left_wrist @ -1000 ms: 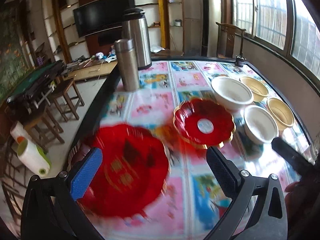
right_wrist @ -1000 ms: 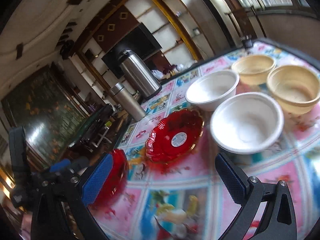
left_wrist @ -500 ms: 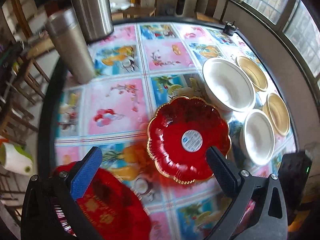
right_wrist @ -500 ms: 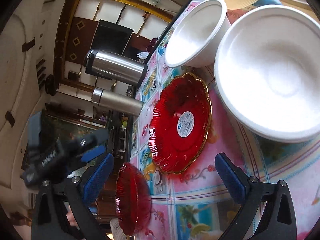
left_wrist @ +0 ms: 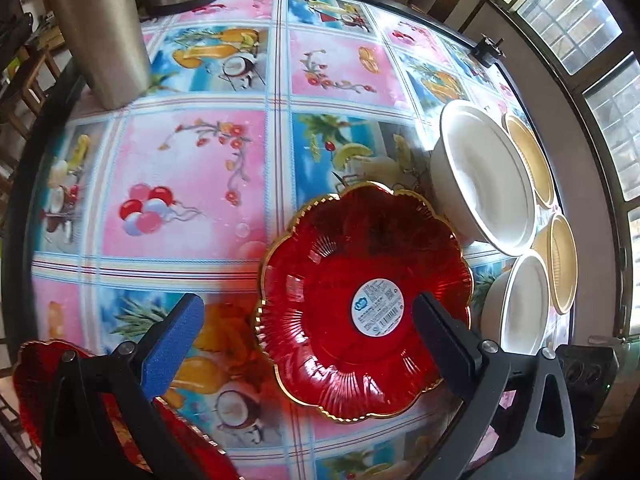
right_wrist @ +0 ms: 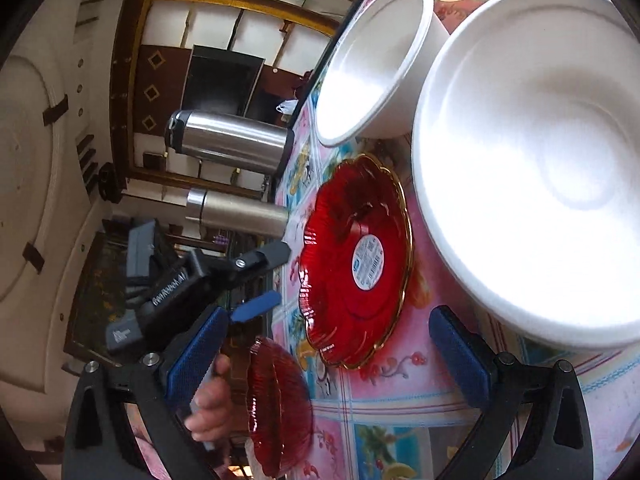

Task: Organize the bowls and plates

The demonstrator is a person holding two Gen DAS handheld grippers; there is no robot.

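Left wrist view: your left tool (left_wrist: 306,334) hangs wide over the red plate (left_wrist: 360,300) at lower centre; your right tool (right_wrist: 326,354) gapes too.

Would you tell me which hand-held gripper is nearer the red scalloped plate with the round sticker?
Left. The left hand-held gripper hovers open right over the red scalloped plate; the right hand-held gripper sits back, beside the white bowl.

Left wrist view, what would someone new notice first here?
Probably the glossy red scalloped plate with a gold rim and a round white sticker, lying on the bright fruit-print tablecloth in front of the open left tool. To its right sit white bowls and tan bowls in a cluster; two steel flasks stand at the far left.
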